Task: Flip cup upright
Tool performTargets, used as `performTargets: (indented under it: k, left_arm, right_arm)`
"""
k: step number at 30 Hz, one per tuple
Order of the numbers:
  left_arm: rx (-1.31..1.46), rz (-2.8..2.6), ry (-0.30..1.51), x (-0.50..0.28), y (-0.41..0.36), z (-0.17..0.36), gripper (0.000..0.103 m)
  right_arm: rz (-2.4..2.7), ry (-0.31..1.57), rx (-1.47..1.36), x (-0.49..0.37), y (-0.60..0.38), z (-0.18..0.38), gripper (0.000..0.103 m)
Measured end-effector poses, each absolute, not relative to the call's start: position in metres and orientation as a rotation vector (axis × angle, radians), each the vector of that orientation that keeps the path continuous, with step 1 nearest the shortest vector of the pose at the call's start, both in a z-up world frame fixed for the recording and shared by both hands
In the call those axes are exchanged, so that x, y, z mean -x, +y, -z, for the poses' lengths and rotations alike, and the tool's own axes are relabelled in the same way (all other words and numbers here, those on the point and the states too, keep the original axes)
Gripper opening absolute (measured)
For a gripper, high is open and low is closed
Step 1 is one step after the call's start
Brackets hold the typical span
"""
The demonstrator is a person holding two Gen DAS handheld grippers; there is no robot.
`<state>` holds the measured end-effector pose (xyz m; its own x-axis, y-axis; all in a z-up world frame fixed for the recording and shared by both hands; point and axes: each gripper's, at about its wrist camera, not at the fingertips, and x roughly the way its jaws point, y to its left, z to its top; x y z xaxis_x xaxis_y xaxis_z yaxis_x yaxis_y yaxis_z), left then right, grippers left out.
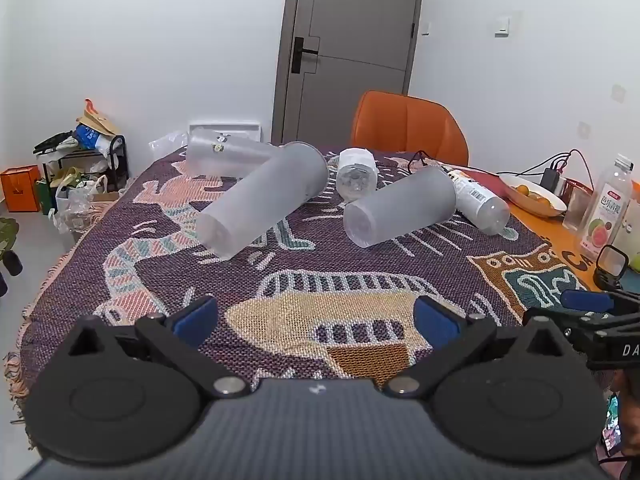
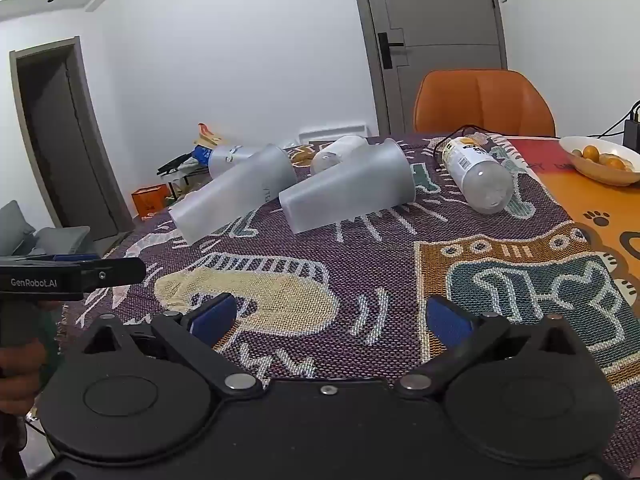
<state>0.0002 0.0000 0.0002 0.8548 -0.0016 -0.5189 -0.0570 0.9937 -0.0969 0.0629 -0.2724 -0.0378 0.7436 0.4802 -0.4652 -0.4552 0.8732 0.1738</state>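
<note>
Two frosted cups are lying on their sides on the patterned cloth (image 1: 248, 280) covering the table. In the left wrist view, the left cup (image 1: 264, 198) is lying toward 11 o'clock from the left gripper (image 1: 316, 322), base pointing back toward the gripper and rim pointing away. The right cup (image 1: 400, 208) is lying toward 1 o'clock, base likewise nearest the gripper. Both cups are resting well apart from the blue fingertips (image 1: 198, 318), with bare cloth between.

In the right wrist view, the right cup (image 2: 348, 190) is lying at about 12 o'clock from the right gripper (image 2: 328, 320), and the left cup (image 2: 232, 196) toward 11 o'clock. Neither cup is touching either tool.

The left gripper is standing with its jaws spread wide and nothing between them. The right gripper is also holding its jaws wide apart and empty. Both tools are pointing forward and slightly downward across the table, side by side at the near edge; the left tool is appearing at 9 o'clock in the right wrist view, a hand (image 2: 16, 360) wrapping its handle.

Behind the cups, a clear bottle (image 1: 356, 174) is lying at 12 o'clock and a labelled bottle (image 1: 478, 200) is lying just beside the right cup, toward 2 o'clock. Another cup (image 1: 224, 152) is lying behind the left cup. An orange chair (image 1: 408, 126) is standing at the far edge, and a fruit bowl (image 2: 600, 160) is sitting at 2 o'clock.
</note>
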Motion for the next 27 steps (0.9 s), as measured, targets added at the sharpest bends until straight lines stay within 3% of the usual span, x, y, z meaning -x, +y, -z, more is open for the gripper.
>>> performTargets:
  k: [27]
  left_arm:
    - [0.126, -0.031, 0.522, 0.0008, 0.0006, -0.0024, 0.103]
  right_arm:
    - [-0.504, 0.517, -0.057, -0.0628, -0.2789, 0.0386, 0.103]
